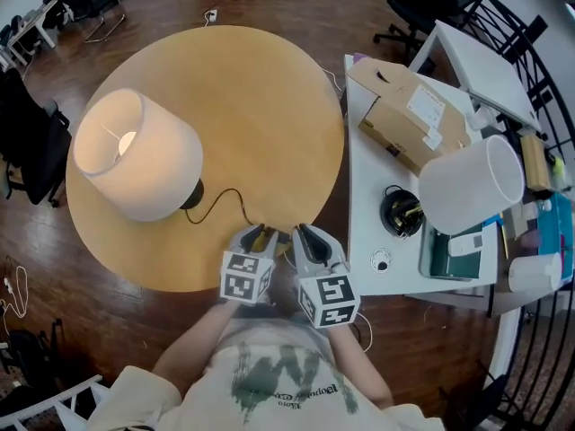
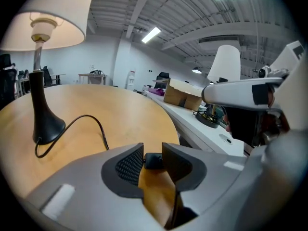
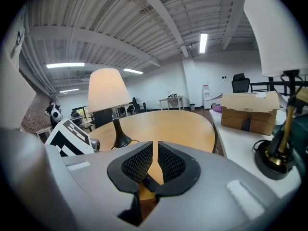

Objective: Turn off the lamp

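The lit lamp, with its white shade [image 1: 135, 155] and black base [image 1: 191, 194], stands on the left of the round wooden table [image 1: 260, 88]. Its black cord [image 1: 229, 196] runs to the near edge. There my left gripper [image 1: 259, 234] is shut on the small black cord switch [image 2: 153, 161]. My right gripper [image 1: 301, 234] sits close beside it, jaws shut with only a thin slit between them. A black piece of the cord or switch [image 3: 148, 182] shows just under them. The right gripper view has the glowing lamp [image 3: 107, 90] at the far left.
A white desk [image 1: 364, 196] butts against the round table's right side. It carries a cardboard box [image 1: 409, 115], a second unlit lamp [image 1: 472, 185] on a dark base [image 1: 402, 212], and small clutter. Office chairs [image 1: 422, 7] stand behind. The person's torso is right below the grippers.
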